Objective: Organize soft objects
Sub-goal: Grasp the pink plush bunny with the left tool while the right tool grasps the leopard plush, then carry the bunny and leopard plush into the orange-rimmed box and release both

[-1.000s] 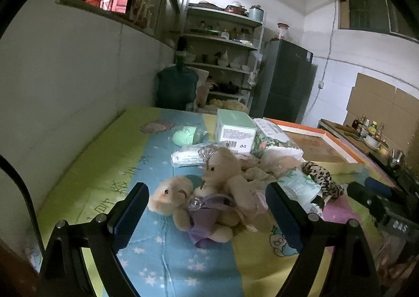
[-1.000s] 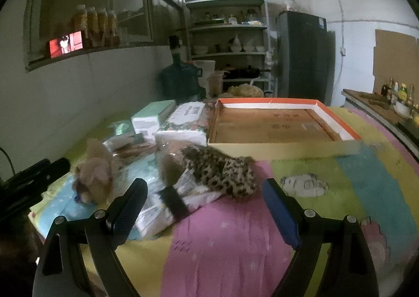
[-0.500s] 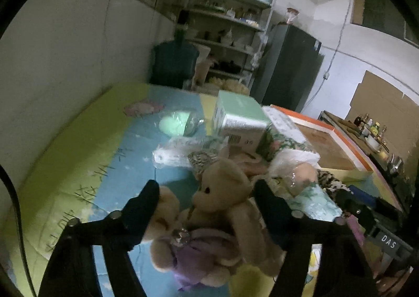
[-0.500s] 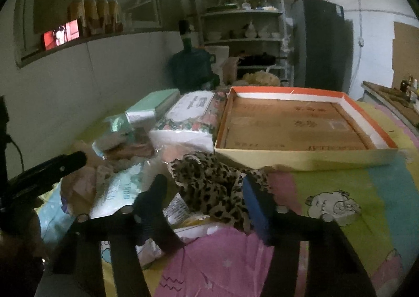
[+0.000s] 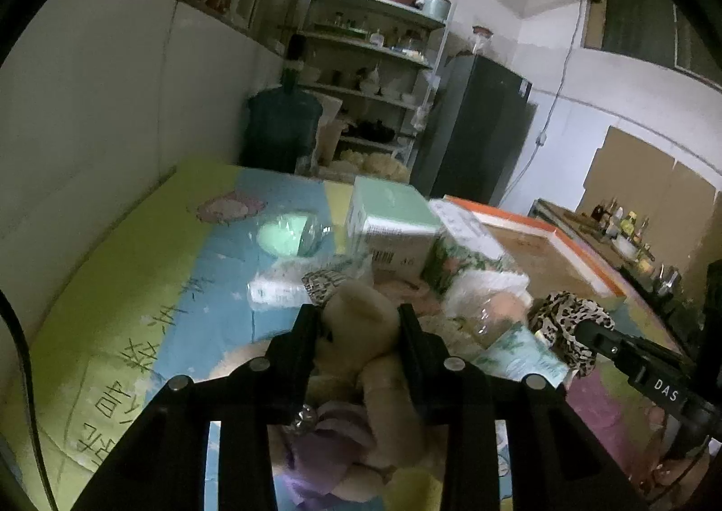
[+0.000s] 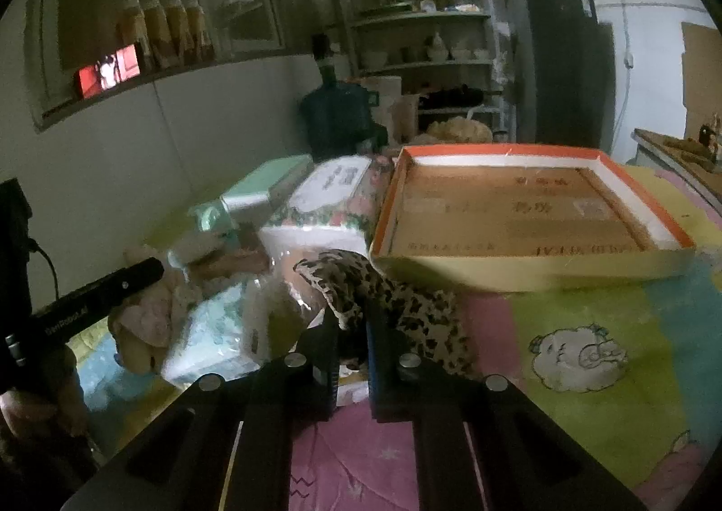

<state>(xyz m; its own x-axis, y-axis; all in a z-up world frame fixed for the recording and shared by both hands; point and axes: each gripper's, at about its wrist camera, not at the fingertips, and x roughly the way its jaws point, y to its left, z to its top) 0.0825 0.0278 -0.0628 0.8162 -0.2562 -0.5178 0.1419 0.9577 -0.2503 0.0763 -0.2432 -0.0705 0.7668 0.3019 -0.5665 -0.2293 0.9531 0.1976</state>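
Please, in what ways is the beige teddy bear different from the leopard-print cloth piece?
The beige plush teddy bear is plain and rounded, with a head and limbs; the leopard-print cloth piece is spotted, flat and crumpled. The left gripper is shut on the bear's head with its jaws fairly wide apart; the right gripper, jaws nearly together, pinches only an edge of the cloth. Both are soft, gripped, and lie on the colourful bedsheet.

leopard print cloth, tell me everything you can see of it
The leopard print cloth is a soft, crumpled piece of tan fabric with dark spots. It lies on the pink patch of the cartoon bedsheet, just in front of the shallow orange-rimmed cardboard box. The right gripper is shut on its near fold, its jaws having just closed. A clear plastic bag lies against its left side.
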